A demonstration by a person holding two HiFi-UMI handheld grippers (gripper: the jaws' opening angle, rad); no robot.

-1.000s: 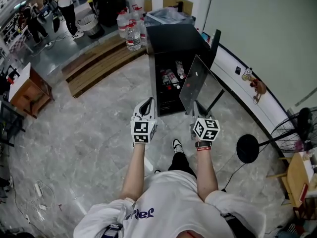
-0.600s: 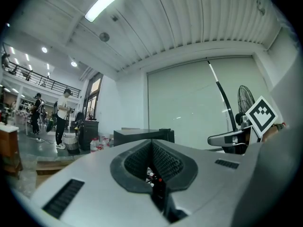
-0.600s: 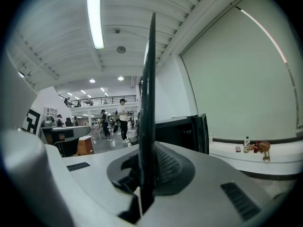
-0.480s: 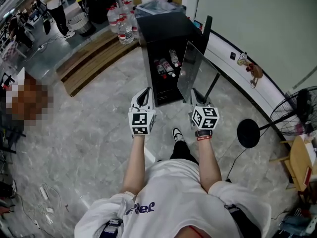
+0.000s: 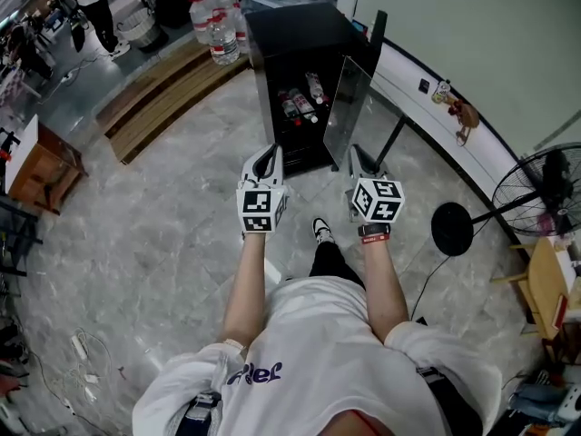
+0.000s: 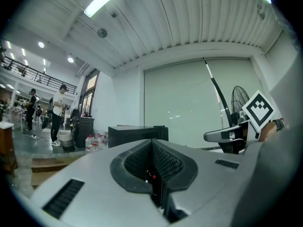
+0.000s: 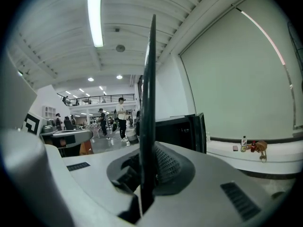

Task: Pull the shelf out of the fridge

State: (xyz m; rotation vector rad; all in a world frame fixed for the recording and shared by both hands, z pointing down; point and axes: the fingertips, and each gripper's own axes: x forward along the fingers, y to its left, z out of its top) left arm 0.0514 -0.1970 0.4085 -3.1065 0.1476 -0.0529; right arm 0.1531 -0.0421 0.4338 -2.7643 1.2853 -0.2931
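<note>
A black fridge [image 5: 300,62] stands open on the floor ahead, with bottles [image 5: 300,105] lying on a rack inside. The glass shelf [image 5: 349,116] is out of the fridge and stands upright on its edge in front of it. My right gripper [image 5: 360,163] is shut on the shelf's near edge. In the right gripper view the shelf [image 7: 149,103] shows edge-on as a thin dark blade rising from between the jaws of my right gripper [image 7: 144,193]. My left gripper [image 5: 265,163] hangs level beside it, apart from the shelf. My left gripper [image 6: 154,174] is shut with nothing in it.
The fridge's door [image 5: 374,34] stands open on the right by a white ledge [image 5: 427,89]. A floor fan [image 5: 545,189] and a round black stand base [image 5: 452,230] sit to the right. Water bottles [image 5: 213,25] and wooden steps [image 5: 154,89] lie at the left rear.
Both grippers and the held shelf have shifted a little, and the fridge now sits higher and farther off in the head view. The grip on the shelf is unchanged.
</note>
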